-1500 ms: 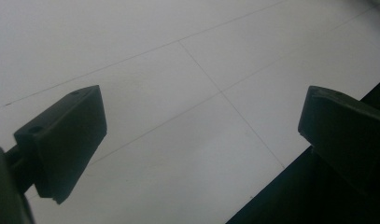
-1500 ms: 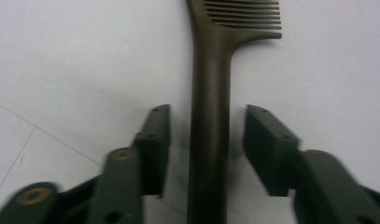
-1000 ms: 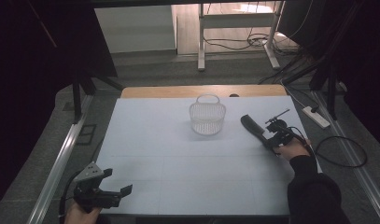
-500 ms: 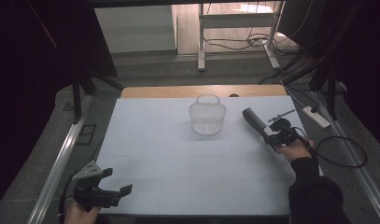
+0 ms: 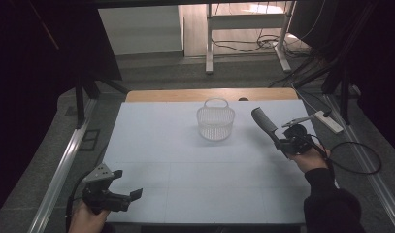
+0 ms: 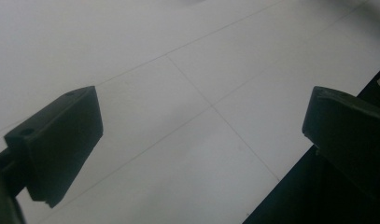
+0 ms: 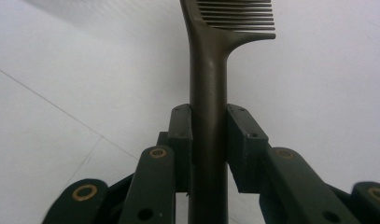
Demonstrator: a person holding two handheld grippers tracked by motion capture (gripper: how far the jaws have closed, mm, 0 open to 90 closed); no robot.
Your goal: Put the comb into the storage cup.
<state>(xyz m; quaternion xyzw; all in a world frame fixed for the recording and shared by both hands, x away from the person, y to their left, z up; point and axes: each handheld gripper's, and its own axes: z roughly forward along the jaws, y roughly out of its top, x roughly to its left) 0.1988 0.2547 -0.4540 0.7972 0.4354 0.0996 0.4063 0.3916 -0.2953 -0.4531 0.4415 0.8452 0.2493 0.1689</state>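
Since the earlier frames the right gripper (image 5: 282, 141) had drifted a little toward the right and far side of the table, carrying the comb (image 5: 264, 124) with it, while the left gripper (image 5: 128, 192) had stayed at the near left corner with hardly any change. In the high view the comb was a dark bar slanting up and to the left from the right gripper, its free end near the basket (image 5: 215, 122) but apart from it, above the white table cover (image 5: 185, 155). The right gripper view showed the jaws pressed against both sides of the comb's handle (image 7: 208, 112), pinching it, with the teeth (image 7: 236, 16) branching off to the right at the top of that view. The person's right hand (image 5: 309, 156) held that gripper at the right side of the table, a dark sleeve (image 5: 331, 206) behind it. The basket, pale and see-through with a looped handle, stood upright at the far middle of the cover, just in front of a strip of bare wooden table edge (image 5: 185, 94). The left gripper view showed the left gripper (image 6: 201, 135) with its two jaws spread wide with nothing between them, the seamed white cover below and the dark near edge of the table at lower right. The person's left hand (image 5: 86, 221) gripped it from the near edge.
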